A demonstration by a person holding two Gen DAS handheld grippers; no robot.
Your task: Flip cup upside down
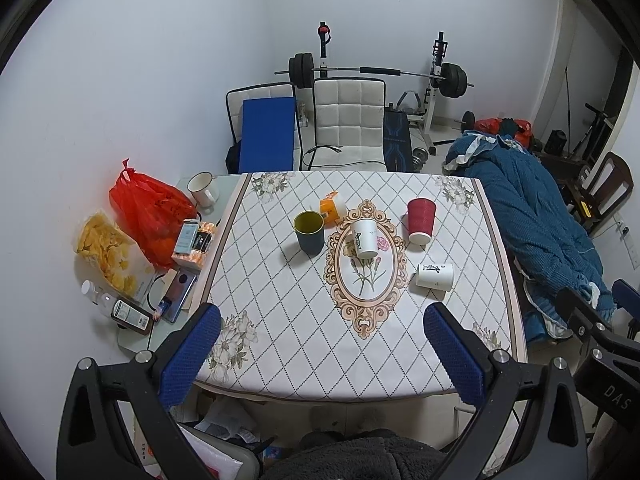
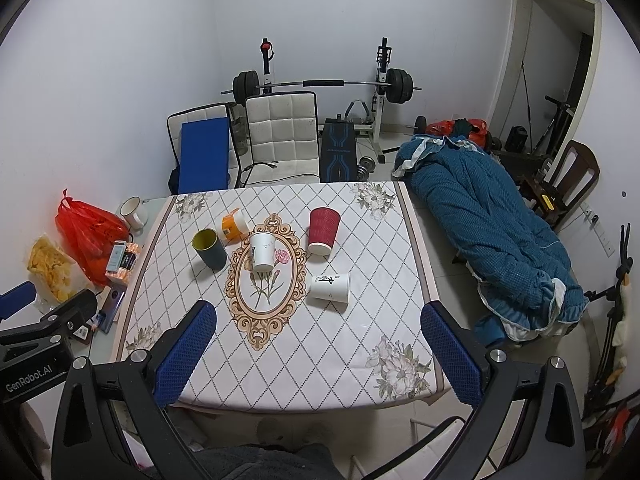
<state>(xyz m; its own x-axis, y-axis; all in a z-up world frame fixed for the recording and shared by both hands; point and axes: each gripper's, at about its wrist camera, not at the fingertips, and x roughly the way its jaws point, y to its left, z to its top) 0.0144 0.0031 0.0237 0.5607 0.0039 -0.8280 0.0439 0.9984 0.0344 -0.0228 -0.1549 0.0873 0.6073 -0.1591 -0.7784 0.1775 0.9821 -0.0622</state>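
left gripper [image 1: 320,354]: spread wide, nothing held, base cut off by frame | dark cup [image 1: 309,232]: upright, left on tabletop [image 1: 280,340] | orange cup [image 1: 332,209]: tipped, partly hidden behind it | white cup [image 1: 365,238]: centre, upright | red cup [image 1: 420,221]: mouth down | white cup on its side [image 1: 434,276]: print unreadable | right gripper [image 2: 318,354]: spread wide, nothing held

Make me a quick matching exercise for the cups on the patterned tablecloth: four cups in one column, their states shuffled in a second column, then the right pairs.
Cups
1. red ribbed paper cup
2. dark cup with yellow-green inside
3. white paper cup by the table's right edge
4. orange and white cup

States
A. lying on its side behind the dark cup
B. upright, mouth up
C. standing upside down, mouth down
D. lying on its side, black characters showing

Pairs: 1-C, 2-B, 3-D, 4-A
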